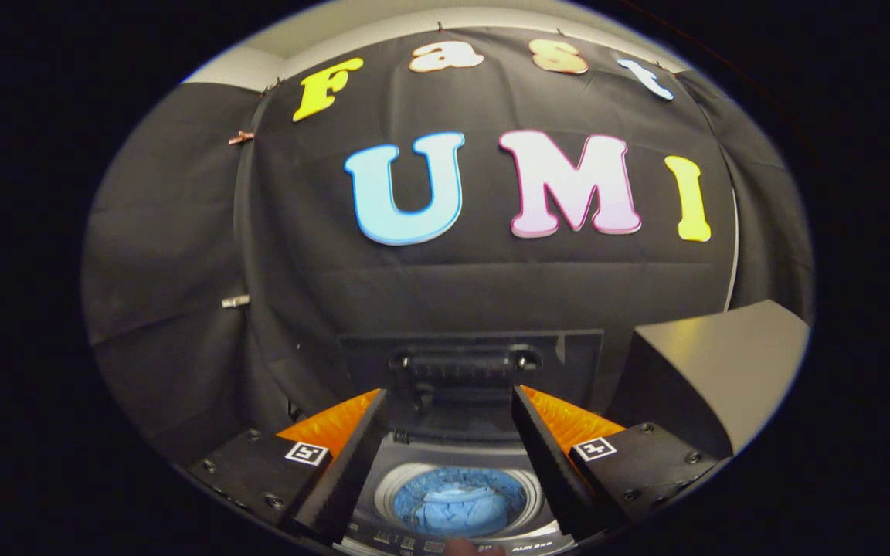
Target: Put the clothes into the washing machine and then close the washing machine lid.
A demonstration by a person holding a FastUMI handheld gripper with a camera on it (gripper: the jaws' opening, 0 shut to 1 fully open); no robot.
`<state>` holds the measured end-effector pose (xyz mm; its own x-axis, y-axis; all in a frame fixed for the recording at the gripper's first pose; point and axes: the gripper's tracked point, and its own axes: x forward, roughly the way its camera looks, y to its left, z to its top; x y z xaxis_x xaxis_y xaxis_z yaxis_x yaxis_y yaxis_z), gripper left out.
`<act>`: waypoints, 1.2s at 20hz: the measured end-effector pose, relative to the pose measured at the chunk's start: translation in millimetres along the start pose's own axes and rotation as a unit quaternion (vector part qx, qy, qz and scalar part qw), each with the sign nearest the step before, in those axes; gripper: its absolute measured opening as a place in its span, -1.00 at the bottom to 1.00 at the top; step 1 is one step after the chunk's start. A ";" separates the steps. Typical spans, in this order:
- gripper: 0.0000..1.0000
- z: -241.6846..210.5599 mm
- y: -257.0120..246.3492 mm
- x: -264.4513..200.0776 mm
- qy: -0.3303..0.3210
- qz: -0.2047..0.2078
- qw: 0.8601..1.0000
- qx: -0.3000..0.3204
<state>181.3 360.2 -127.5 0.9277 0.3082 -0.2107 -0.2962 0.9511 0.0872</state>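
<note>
- A staged recording booth set up as a small laundry corner.
- Black cloth [182, 255] hangs as the back and side walls, pinned in place with clips [241, 138].
- A pale ceiling [383, 19] shows above the cloth.
- A top-loading washing machine [453, 455] stands against the cloth, lid [470, 363] raised, blue clothes [453, 506] in its drum.
- A dark box-like unit [711, 363] sits beside it.
</note>
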 end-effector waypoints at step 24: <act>0.96 69.9 -15.2 175.0 0.035 -0.024 0.999 -0.007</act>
<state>364.0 398.4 -97.6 0.9230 0.2618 -0.2820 -0.2547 0.9650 0.0624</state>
